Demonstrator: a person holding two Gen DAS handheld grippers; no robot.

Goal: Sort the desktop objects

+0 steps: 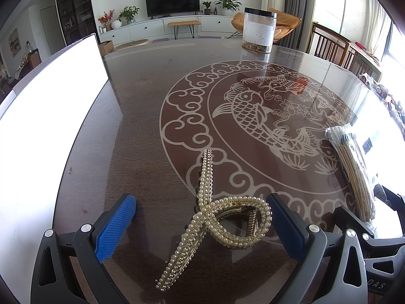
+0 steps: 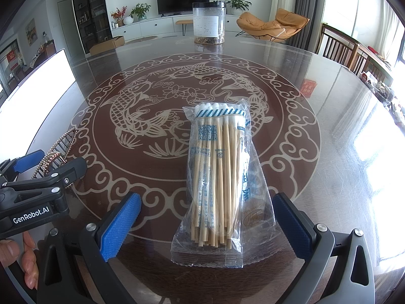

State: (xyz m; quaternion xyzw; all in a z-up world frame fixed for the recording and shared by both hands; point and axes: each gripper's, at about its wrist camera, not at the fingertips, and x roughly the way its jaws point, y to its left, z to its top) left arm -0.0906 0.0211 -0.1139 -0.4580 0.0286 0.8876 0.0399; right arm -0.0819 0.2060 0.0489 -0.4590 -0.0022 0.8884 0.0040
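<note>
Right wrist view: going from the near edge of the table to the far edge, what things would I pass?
Right gripper, open → bag of cotton swabs lying between its fingers → koi fish pattern on the table top → clear jar with a black lid at the far edge.

The left gripper (image 1: 202, 228) is held low and level, its two blue-padded fingers (image 1: 115, 228) spread wide with a broad gap between them; the pads touch nothing. From the right wrist view the same tool shows at the left edge as a black body with one blue pad, gripped from below by the person's left hand (image 2: 24, 255), of which a thumb and fingertips show. The right gripper (image 2: 205, 230) is posed alike, low and pointing forward, its blue ribbed fingers (image 2: 120, 225) set wide apart, neither pad in contact with anything. The two tools sit side by side, the left one just beside the right.
</note>
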